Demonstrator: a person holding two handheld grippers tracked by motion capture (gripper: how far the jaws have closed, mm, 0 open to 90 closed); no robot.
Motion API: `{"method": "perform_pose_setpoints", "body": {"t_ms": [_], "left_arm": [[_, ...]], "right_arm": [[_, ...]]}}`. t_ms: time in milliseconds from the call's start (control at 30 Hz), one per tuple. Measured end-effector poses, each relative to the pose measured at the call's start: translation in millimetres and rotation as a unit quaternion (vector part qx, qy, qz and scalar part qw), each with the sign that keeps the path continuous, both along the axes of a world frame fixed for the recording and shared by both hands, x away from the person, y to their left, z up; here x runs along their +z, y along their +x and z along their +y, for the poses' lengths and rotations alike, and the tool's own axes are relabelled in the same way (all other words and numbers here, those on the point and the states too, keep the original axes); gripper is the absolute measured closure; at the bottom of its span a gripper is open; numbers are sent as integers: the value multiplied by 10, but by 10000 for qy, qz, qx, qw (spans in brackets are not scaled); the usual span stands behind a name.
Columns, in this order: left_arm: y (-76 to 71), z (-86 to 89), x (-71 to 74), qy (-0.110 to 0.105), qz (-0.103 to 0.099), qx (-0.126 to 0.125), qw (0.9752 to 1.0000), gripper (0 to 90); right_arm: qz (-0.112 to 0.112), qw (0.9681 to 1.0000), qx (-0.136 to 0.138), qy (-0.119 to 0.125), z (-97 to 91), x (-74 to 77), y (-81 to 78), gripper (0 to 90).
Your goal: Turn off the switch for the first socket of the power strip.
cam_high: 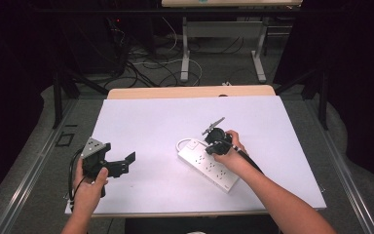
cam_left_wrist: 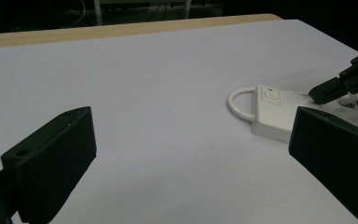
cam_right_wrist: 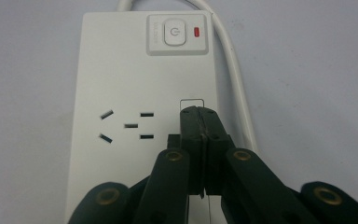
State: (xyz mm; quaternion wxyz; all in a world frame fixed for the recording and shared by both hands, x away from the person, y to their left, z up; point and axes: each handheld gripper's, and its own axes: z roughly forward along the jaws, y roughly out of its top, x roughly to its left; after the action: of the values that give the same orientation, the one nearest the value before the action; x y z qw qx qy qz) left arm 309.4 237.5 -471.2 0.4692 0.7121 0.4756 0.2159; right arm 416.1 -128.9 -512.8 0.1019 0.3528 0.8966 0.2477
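Observation:
A white power strip [cam_high: 209,168] lies slanted on the white sheet, its looped cable [cam_high: 182,144] at the far end. In the right gripper view its power button [cam_right_wrist: 175,33] and red light [cam_right_wrist: 196,31] sit at the top of the strip [cam_right_wrist: 121,70]. My right gripper [cam_right_wrist: 199,112] is shut, jaws pressed together, tips down on the strip's face beside a socket and just under a thin grey rectangular outline. From above, the right gripper [cam_high: 210,150] stands over the strip's far half. My left gripper [cam_high: 125,165] is open and holds nothing, off to the strip's left.
The white sheet [cam_high: 151,122] covers a wooden table whose edge [cam_high: 190,91] shows at the back. In the left gripper view, the strip [cam_left_wrist: 272,112] and the right gripper's tip [cam_left_wrist: 321,91] are at the right. Desk legs and floor cables lie beyond the table.

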Motion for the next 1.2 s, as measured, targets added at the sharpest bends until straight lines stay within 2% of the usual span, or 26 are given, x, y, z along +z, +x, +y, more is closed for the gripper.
{"method": "perform_pose_setpoints", "body": {"t_ms": [33, 67, 467, 500, 633, 667, 700, 733, 767, 800, 900, 967, 1000, 1033, 1100, 1133, 1200], "left_arm": [[0, 0, -1, -1, -1, 0, 10000, 5], [1, -1, -1, 0, 2, -5, 10000, 5], [1, -3, -4, 4, -3, -5, 10000, 5], [1, -3, -4, 3, -3, -4, 10000, 4], [6, -5, -9, 1, -16, 8, 10000, 5], [7, -6, -9, 2, -10, 3, 10000, 4], [7, -6, -7, 11, 7, -7, 10000, 5], [7, -8, -7, 3, 8, -2, 10000, 5], [8, -8, -7, 3, 9, -5, 10000, 5], [8, -9, -8, 2, 11, -6, 10000, 5], [8, -13, -8, 11, 26, -15, 10000, 5], [8, -16, -7, 21, 18, -28, 10000, 5], [8, -16, -6, 27, 12, -36, 10000, 5], [7, -17, -5, 28, 12, -38, 10000, 5], [7, -17, -6, 26, 13, -36, 10000, 5], [7, -16, -7, 24, 13, -33, 10000, 5], [7, -16, -9, 12, 21, -22, 10000, 5]], "right_arm": [[24, 9998, -162, 119, 13, -13, -21, 900], [38, 10000, -39, 0, -4, 4, -7, 900], [22, 9999, -57, 81, -9, -9, -19, 900], [-30, 10000, -9, 73, -19, -10, -16, 900], [-22, 9997, -162, 190, -21, -30, -40, 900], [-161, 9996, -47, 227, -28, -47, -22, 900], [-5, 9999, -83, 96, -27, -38, -30, 900], [-5, 9999, -83, 96, -27, -38, -30, 900], [-75, 9999, -69, 119, -34, -49, -30, 900], [-42, 9997, -117, 199, -42, -55, -39, 900], [-33, 9996, -122, 241, -60, -56, -39, 900], [-109, 9992, -169, 340, -63, -74, -38, 900], [-69, 9995, -97, 288, -74, -63, -34, 900], [-163, 9988, -191, 416, -66, -86, -40, 900], [-168, 9989, -147, 413, -73, -87, -37, 900], [-63, 9994, -89, 319, -90, -63, -40, 900], [-90, 9987, -211, 450, -87, -83, -41, 900]]}}
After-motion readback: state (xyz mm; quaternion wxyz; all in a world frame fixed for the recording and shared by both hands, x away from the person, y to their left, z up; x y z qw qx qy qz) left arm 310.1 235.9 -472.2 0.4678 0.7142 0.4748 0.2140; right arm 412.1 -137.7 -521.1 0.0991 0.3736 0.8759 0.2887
